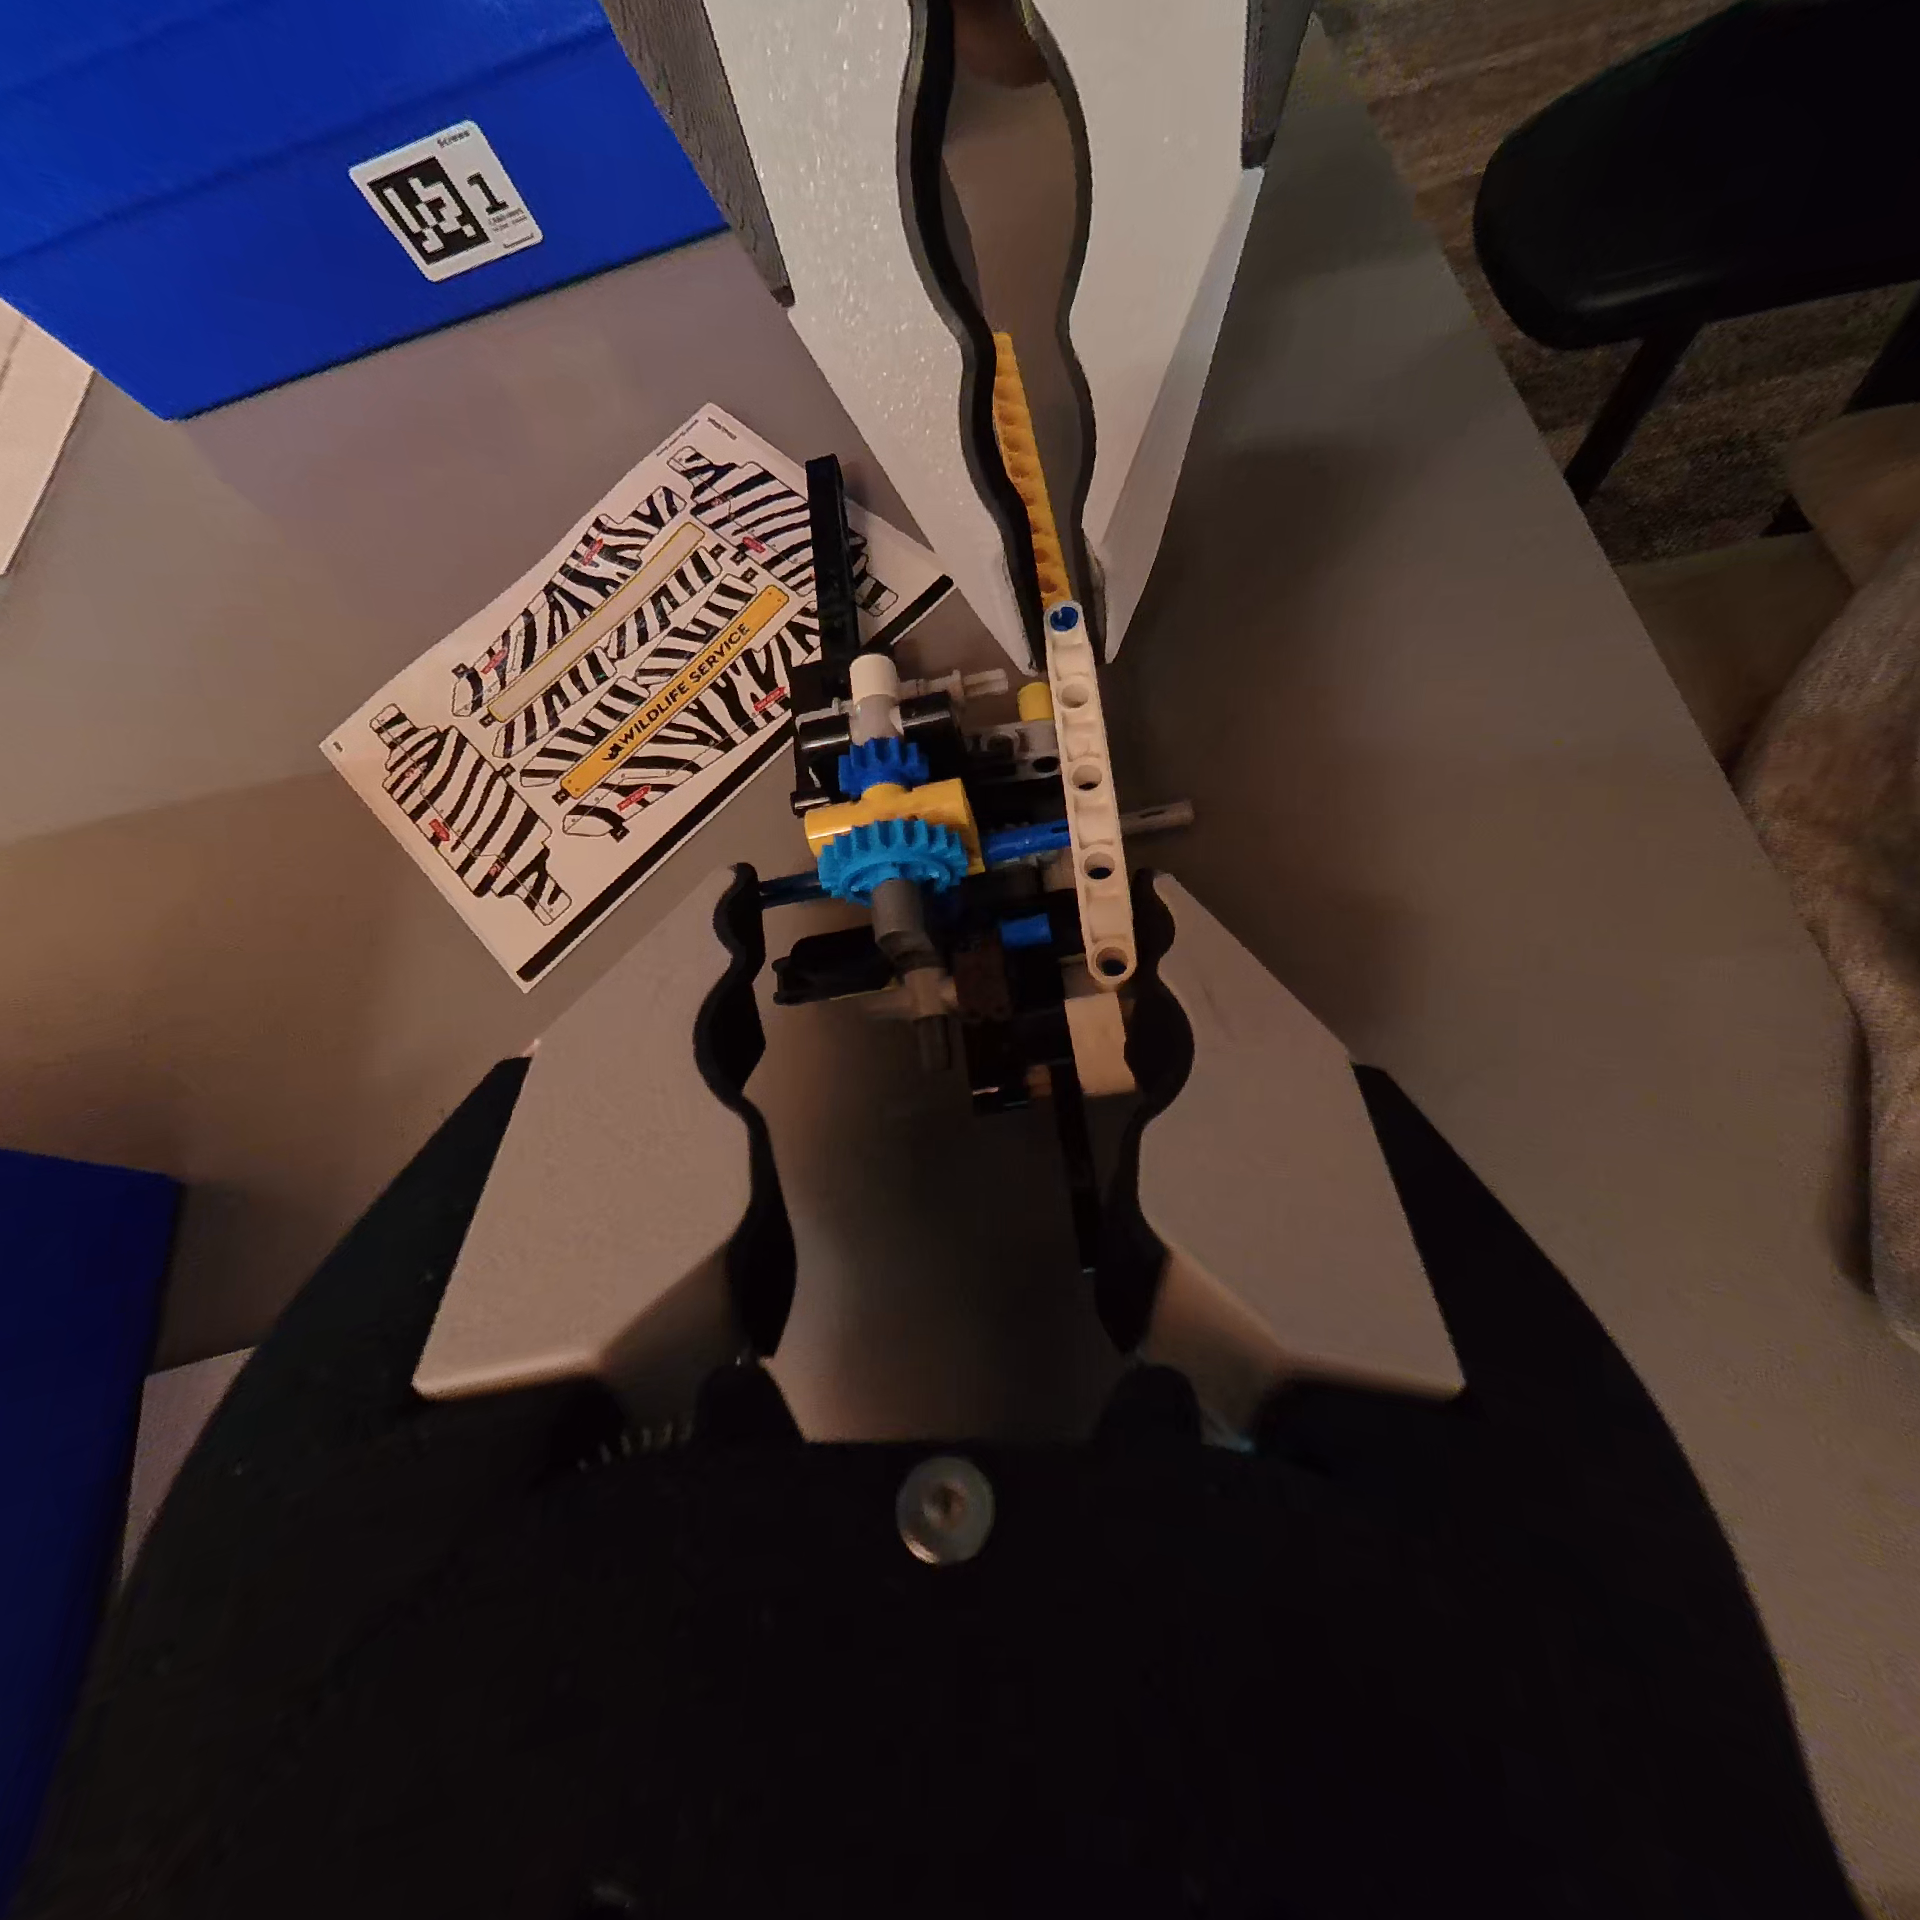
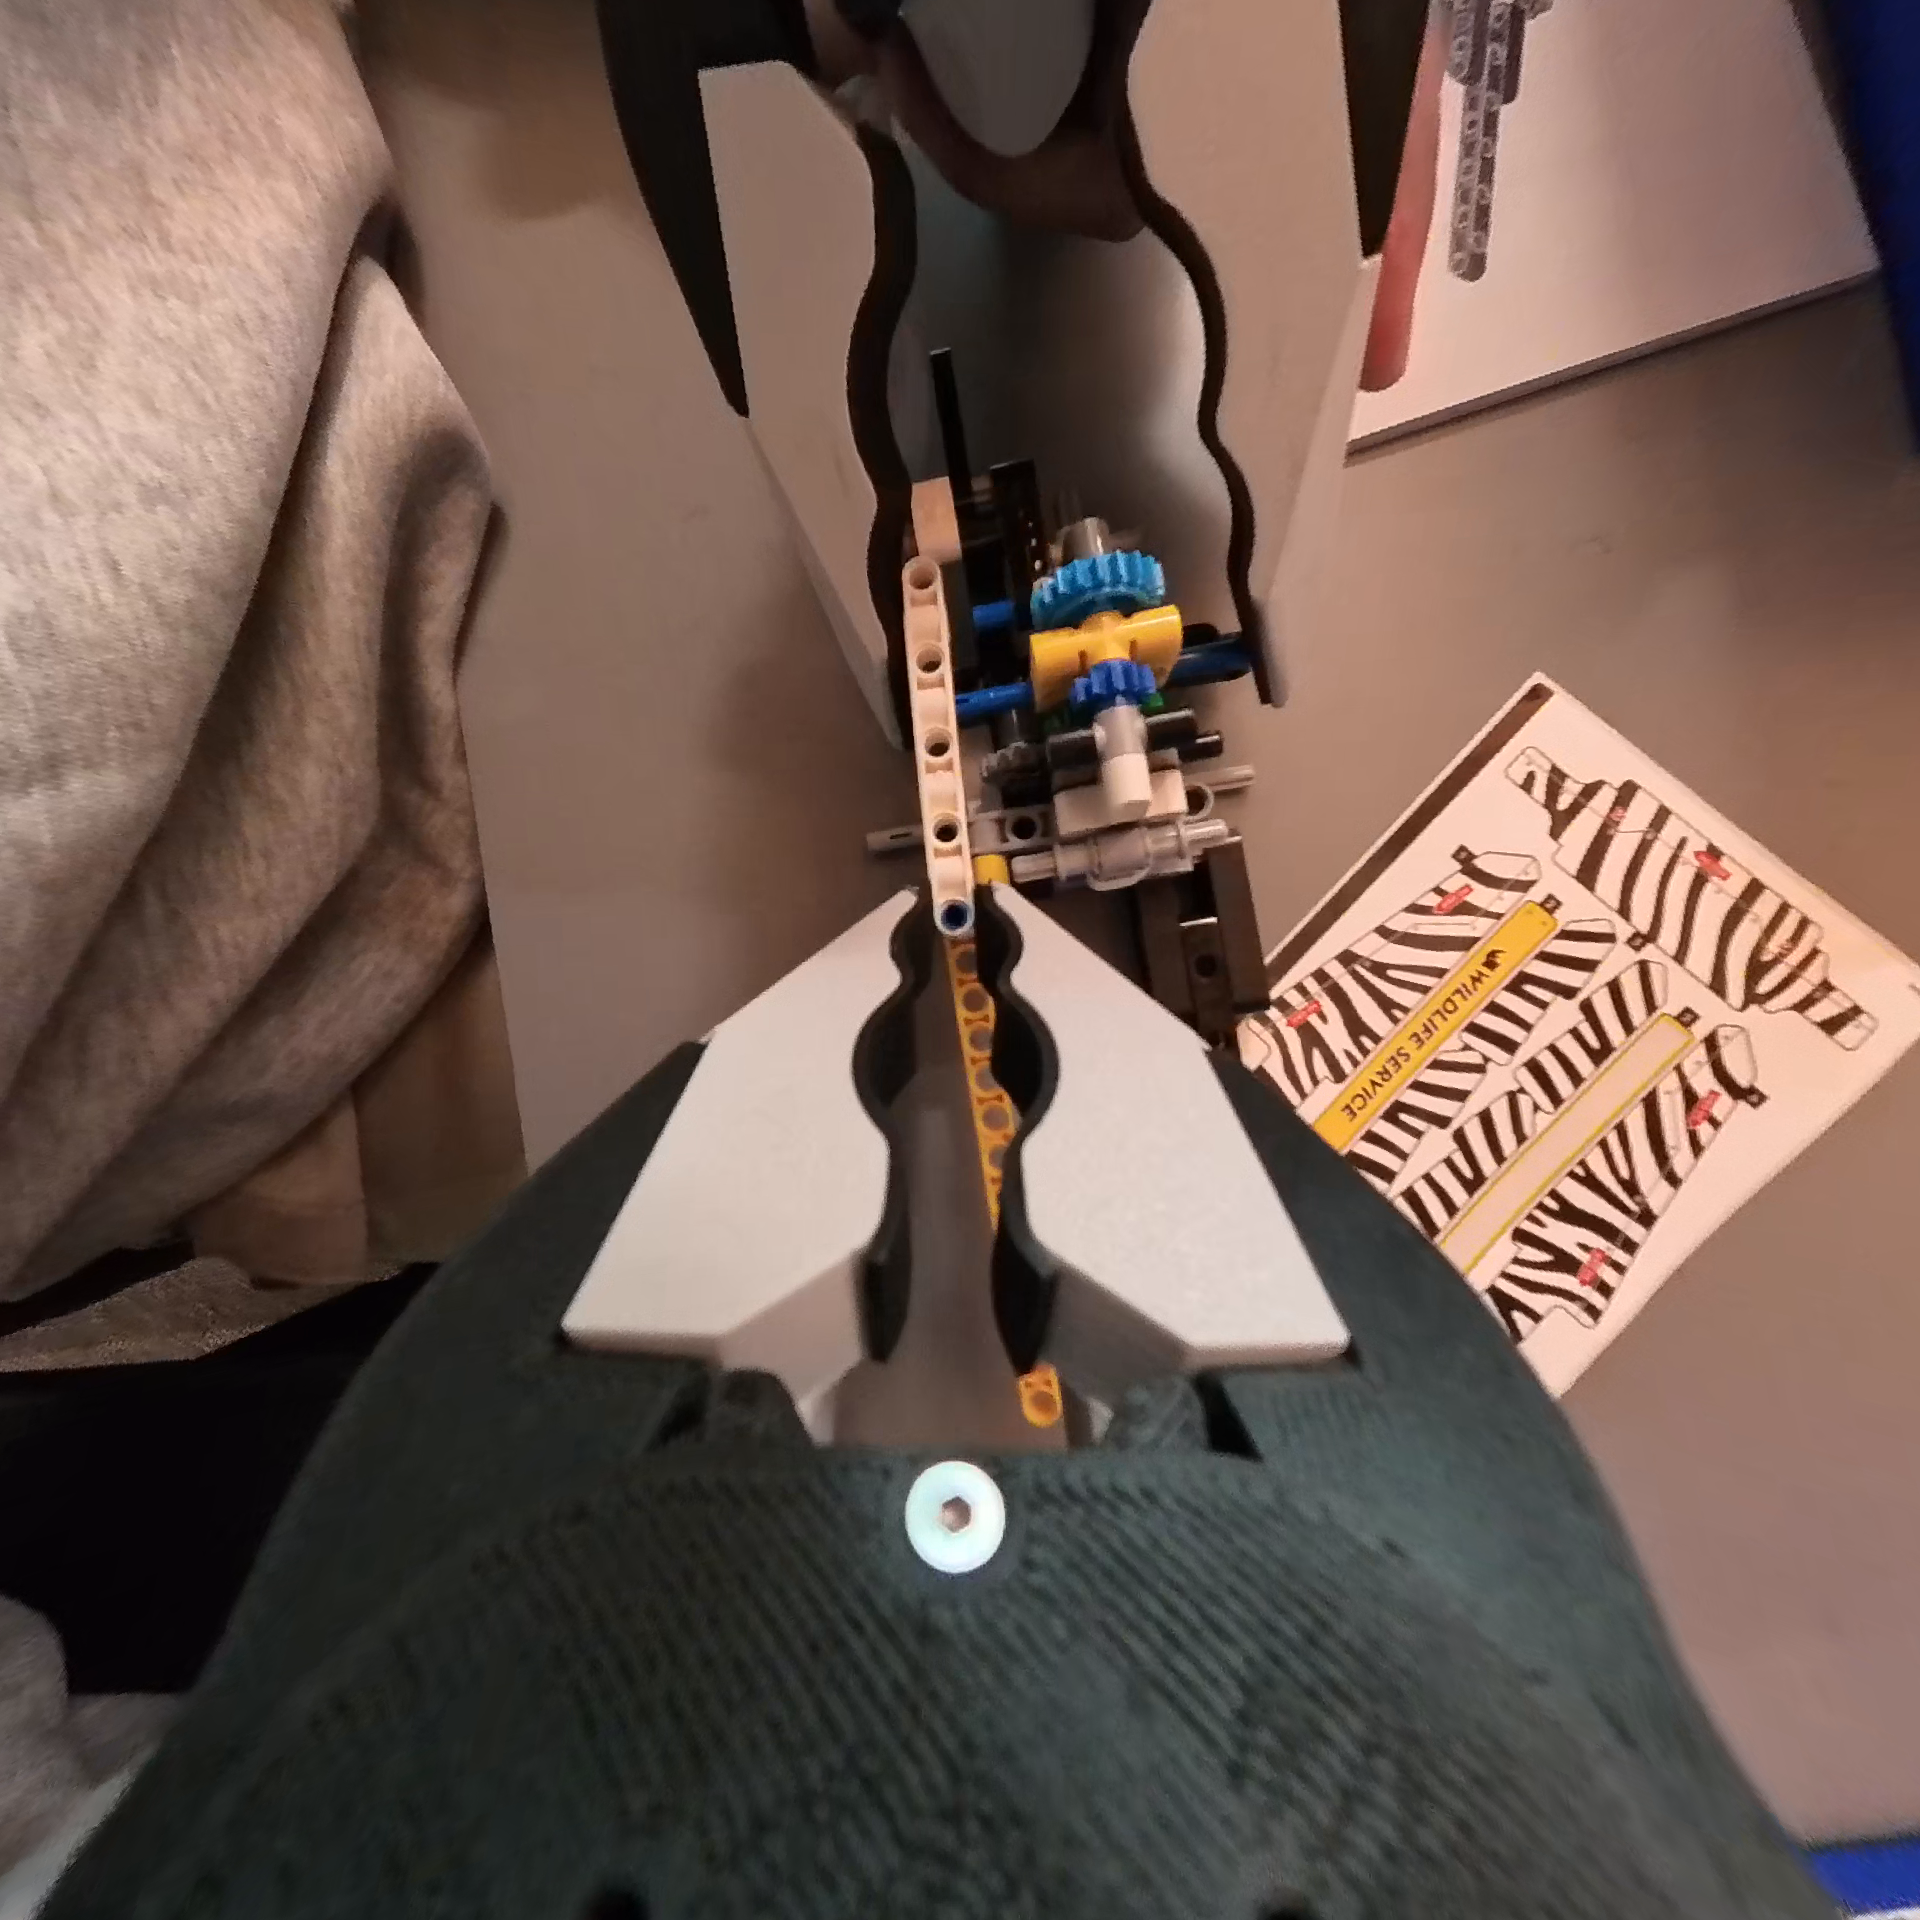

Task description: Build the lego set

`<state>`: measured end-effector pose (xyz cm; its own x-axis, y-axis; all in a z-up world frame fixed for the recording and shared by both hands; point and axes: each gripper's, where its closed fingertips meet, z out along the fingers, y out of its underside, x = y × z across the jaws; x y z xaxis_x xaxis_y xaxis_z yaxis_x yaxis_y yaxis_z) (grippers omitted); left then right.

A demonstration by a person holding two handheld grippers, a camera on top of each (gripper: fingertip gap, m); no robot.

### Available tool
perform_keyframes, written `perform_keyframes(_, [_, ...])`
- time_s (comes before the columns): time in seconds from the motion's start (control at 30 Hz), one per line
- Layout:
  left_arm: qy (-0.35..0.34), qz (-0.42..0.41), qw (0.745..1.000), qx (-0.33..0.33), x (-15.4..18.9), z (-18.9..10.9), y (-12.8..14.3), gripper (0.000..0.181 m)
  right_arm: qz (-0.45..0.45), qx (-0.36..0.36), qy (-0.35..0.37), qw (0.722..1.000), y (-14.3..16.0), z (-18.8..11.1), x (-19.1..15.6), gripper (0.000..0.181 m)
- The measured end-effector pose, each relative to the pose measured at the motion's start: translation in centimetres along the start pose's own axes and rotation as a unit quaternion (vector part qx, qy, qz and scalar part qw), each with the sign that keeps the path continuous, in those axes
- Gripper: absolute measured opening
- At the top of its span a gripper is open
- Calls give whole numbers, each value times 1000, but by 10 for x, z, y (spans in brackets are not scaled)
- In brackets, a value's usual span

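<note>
Yellow beam (image 2: 982, 1091) axis: I see it pointing straight at the gear assembly (image 1: 904, 831), pinned to its white beam (image 1: 1086, 790).
Right hand-held gripper (image 2: 961, 914): clenched on yellow beam.
Left hand-held gripper (image 1: 940, 904): grasping the assembly's near end.

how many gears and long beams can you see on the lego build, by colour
Blue gears: 2, a large one and a small one
Yellow beams: 1, between the right gripper's fingers
White beams: 1, pinned to the yellow beam's end
Black beams: 1, lying over the sticker sheet
Total: 5
</note>
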<state>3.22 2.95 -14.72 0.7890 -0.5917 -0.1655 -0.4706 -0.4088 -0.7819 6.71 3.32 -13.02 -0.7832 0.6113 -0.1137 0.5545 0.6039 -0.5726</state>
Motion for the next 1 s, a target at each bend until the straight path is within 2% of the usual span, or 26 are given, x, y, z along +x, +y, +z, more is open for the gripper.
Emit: perform_keyframes(1.0, [7, 8, 1000, 0, 4, 0, 2, 72, 7, 2, -19, 1000, 9, 0, -2, 6])
